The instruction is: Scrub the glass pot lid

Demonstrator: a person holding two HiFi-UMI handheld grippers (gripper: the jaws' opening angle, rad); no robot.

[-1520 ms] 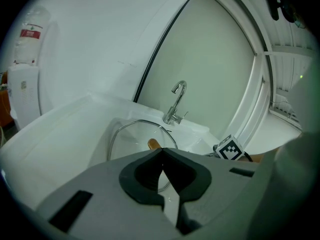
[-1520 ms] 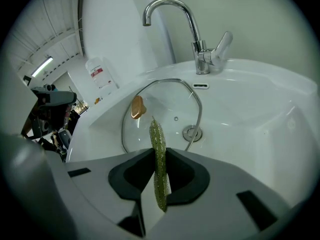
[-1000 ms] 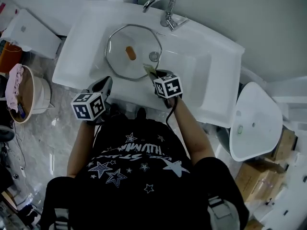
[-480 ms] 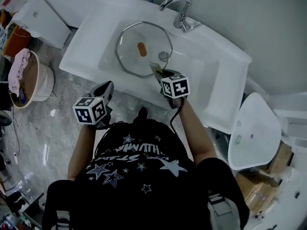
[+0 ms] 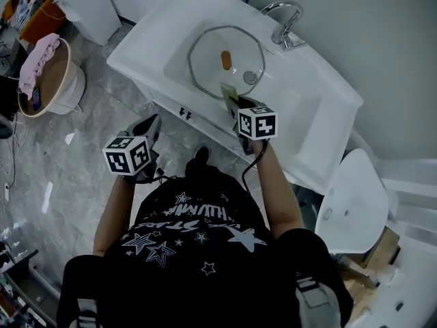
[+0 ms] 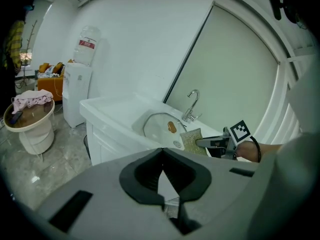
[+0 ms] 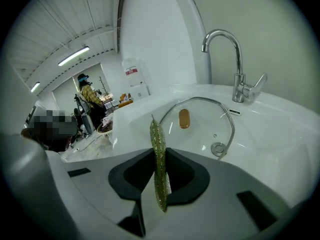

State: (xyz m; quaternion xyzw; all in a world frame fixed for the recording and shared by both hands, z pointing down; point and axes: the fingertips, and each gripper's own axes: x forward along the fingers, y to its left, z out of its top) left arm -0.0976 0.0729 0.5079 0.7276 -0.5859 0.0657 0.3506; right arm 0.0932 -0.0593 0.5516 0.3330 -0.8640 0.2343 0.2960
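Right gripper [image 5: 233, 105] is clamped on a greenish scouring pad [image 7: 158, 154], held edge-on and upright just short of the glass pot lid [image 5: 208, 59]. That lid lies flat in the sink [image 5: 147, 43], near the top centre of the head view, with its brown knob [image 5: 226, 59] up and the faucet [image 5: 287, 18] beyond it. Pad and glass look apart, so scrubbing seems not yet begun, and all of it is left. Left gripper [image 5: 150, 123], at lower left, has its jaws together on nothing, off the sink.
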